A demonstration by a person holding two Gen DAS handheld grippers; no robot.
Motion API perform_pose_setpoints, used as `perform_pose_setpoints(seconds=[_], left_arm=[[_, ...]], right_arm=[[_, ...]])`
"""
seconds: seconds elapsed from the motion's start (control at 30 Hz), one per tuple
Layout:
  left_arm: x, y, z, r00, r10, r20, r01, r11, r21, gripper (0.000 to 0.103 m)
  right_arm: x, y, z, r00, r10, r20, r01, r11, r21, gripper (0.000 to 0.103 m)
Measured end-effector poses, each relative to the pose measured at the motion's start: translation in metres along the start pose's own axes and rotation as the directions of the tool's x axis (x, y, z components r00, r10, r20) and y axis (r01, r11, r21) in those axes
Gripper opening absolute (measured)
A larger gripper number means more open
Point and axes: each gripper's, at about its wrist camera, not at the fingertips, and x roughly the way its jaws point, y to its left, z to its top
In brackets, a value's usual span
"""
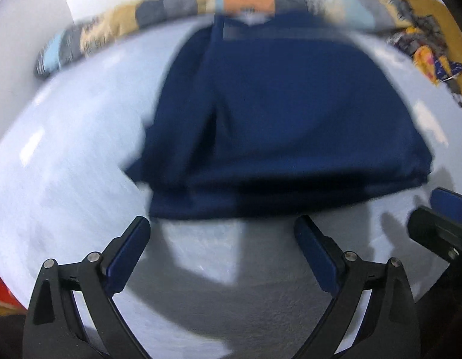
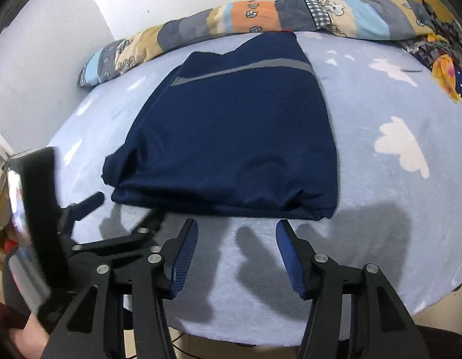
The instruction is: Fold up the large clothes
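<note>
Pale blue fleece with white cloud shapes covers the bed [image 2: 380, 197], the largest thing in both views. Along its far edge runs a rolled patchwork quilt [image 2: 260, 15] in orange, grey, tan and light blue, printed with small leaf and cartoon figures; no lettering on it can be read. In the middle lies the navy garment [image 2: 231, 125], folded to a rough rectangle, a grey stripe [image 2: 245, 68] crossing its far part; no brand or label shows. Just short of its near hem hover both tools, neither touching cloth: the left gripper [image 1: 222, 236] spread wide, the right gripper [image 2: 236, 239] parted, nothing between either pair of jaws.
</note>
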Motion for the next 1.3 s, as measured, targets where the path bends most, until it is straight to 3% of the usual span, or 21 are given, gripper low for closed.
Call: perform_pose_setpoints(seconds=[0.07, 0.3, 0.53, 0.73, 0.93, 1.03, 1.2, 1.3], left_arm=[[0.001, 0.005, -0.001, 0.999, -0.012, 0.04, 0.014, 0.999, -0.05, 0.103], [0.003, 0.006, 0.0, 0.998, -0.011, 0.055, 0.014, 0.999, -0.051, 0.103], [0.0, 0.004, -0.013, 0.998, -0.004, 0.069, 0.007, 0.999, -0.05, 0.103], [-0.004, 0.004, -0.016, 0.998, -0.006, 0.068, 0.01, 0.999, -0.053, 0.103], [-0.023, 0.006, -0.015, 0.991, 0.023, 0.135, -0.016, 0.998, -0.053, 0.103], [-0.043, 0.009, -0.01, 0.978, 0.038, 0.206, -0.028, 0.998, -0.052, 0.103], [-0.089, 0.025, -0.003, 0.928, 0.058, 0.368, -0.031, 0.997, -0.077, 0.103], [-0.101, 0.028, -0.004, 0.904, 0.071, 0.421, -0.04, 0.996, -0.082, 0.103]], right_arm=[[0.009, 0.0, -0.003, 0.999, -0.004, -0.038, 0.004, 1.0, -0.005, 0.057], [0.034, -0.016, -0.01, 0.987, 0.012, -0.157, 0.0, 0.997, 0.082, 0.056], [0.034, -0.028, -0.006, 0.988, -0.01, -0.153, 0.029, 0.991, 0.128, 0.057], [0.037, -0.022, -0.007, 0.988, -0.03, -0.154, 0.045, 0.995, 0.093, 0.058], [0.023, -0.017, 0.0, 0.996, -0.04, -0.08, 0.048, 0.995, 0.091, 0.058], [0.009, -0.015, 0.006, 0.998, -0.062, -0.005, 0.062, 0.994, 0.093, 0.058], [-0.023, -0.008, 0.013, 0.975, -0.136, 0.175, 0.127, 0.99, 0.061, 0.061], [-0.028, -0.002, 0.013, 0.972, -0.118, 0.204, 0.111, 0.993, 0.048, 0.063]])
